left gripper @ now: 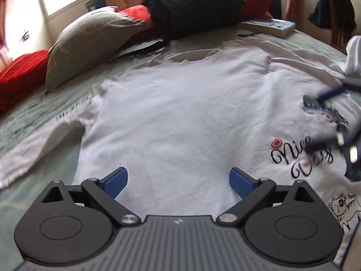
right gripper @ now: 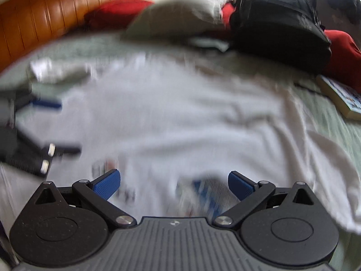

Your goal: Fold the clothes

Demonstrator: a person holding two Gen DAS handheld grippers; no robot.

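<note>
**White tee flat on the bed, both grippers empty**

We've got the green bed cover (left gripper: 27,117) with the white T-shirt (left gripper: 180,113) spread across it. Our left gripper (left gripper: 178,180) and right gripper (right gripper: 173,184) hover above it, jaws spread wide, holding nothing.
</note>
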